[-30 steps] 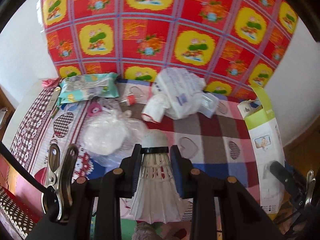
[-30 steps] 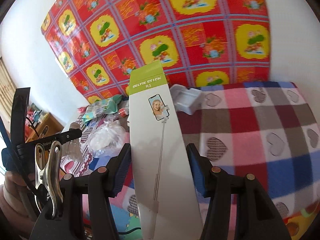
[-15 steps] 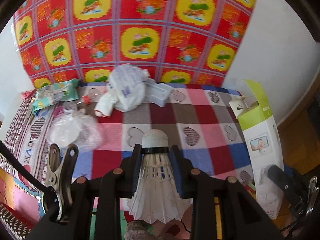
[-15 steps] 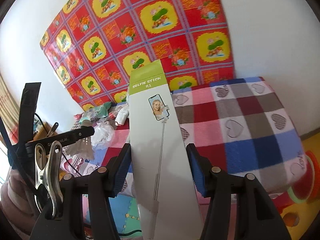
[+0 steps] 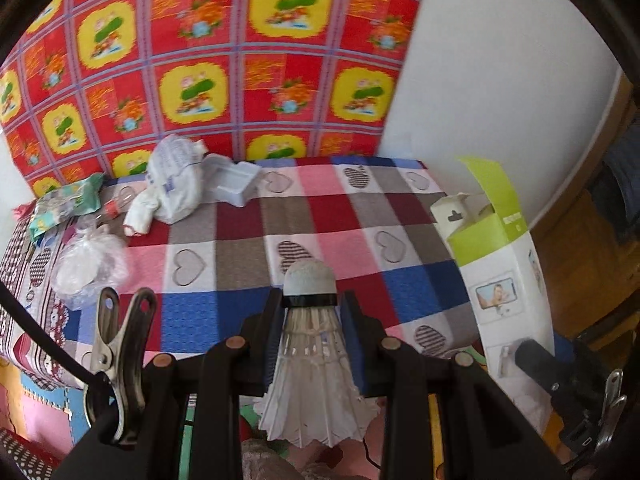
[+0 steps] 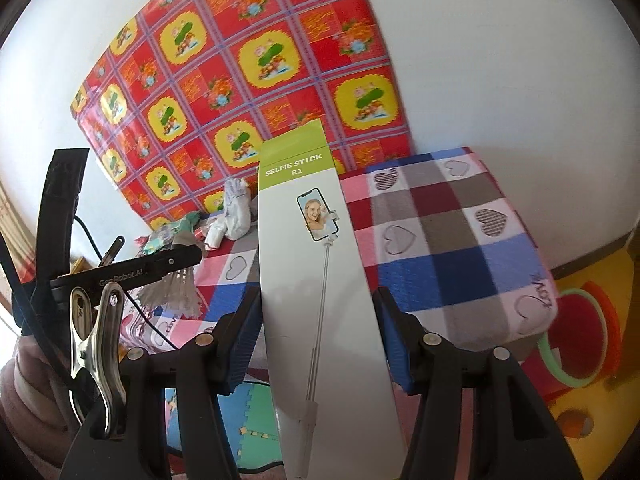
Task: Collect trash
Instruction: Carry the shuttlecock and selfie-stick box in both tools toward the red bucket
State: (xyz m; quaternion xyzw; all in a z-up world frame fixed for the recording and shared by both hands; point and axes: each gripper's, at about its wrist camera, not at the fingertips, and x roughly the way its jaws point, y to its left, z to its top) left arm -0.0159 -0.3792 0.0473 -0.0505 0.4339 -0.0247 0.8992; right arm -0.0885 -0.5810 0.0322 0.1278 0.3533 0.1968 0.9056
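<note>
Left gripper point(image 5: 310, 316): jaws clamped on a white shuttlecock point(image 5: 314, 368), cork end forward, feather skirt flaring back toward the camera. Right gripper point(image 6: 318, 328): jaws clamped on the sides of a tall white selfie stick box point(image 6: 320, 300) (green top band, top flap open in the left view), held upright. Both items are carried clear of the bed. Beyond them, a checked heart-print blanket point(image 5: 344, 216) covers the bed. At its far left corner: a clear plastic bag point(image 5: 90, 264), a crumpled white bag point(image 5: 176, 188), a white foam tray point(image 5: 234, 178) just beside it, a green wet-wipes pack point(image 5: 66, 204). Behind, a red-and-yellow patterned cloth point(image 5: 208, 64) on the white wall.
</note>
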